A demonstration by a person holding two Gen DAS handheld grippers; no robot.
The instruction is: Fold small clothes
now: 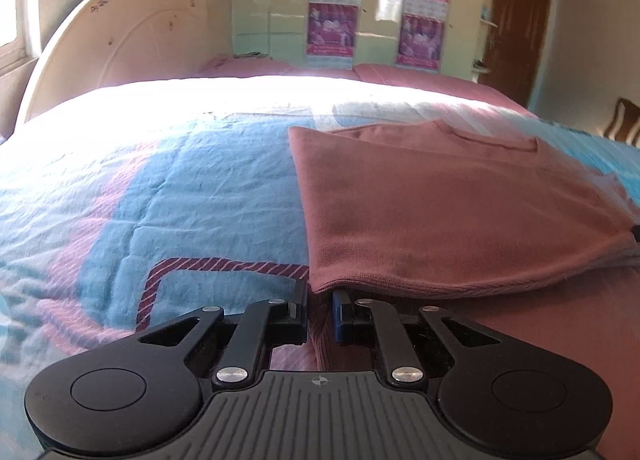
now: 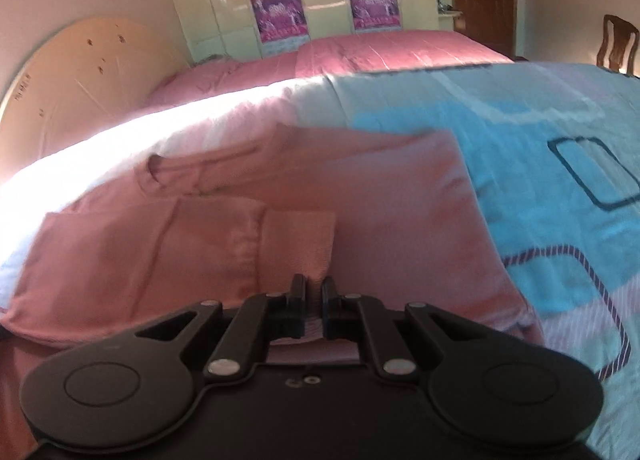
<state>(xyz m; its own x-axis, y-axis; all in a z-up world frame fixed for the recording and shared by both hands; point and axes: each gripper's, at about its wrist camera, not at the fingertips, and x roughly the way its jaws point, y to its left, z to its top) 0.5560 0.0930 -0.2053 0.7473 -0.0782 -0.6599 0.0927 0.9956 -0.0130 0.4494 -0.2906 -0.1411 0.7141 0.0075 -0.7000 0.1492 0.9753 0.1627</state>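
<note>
left wrist view: your left gripper pinches the near left hem corner of the pink shirt on the quilt. to the right, your right gripper clamps its near hem. lift both together, keeping the hem taut, and fold toward the far collar.

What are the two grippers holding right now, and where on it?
Both pinch the dusty-pink knit shirt: left gripper at its bottom hem corner, right gripper on a folded-over edge.

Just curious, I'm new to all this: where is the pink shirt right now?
The pink shirt lies flat on the blue patterned blanket on the bed, right of centre in the left wrist view, its near hem just ahead of the left gripper.
</note>
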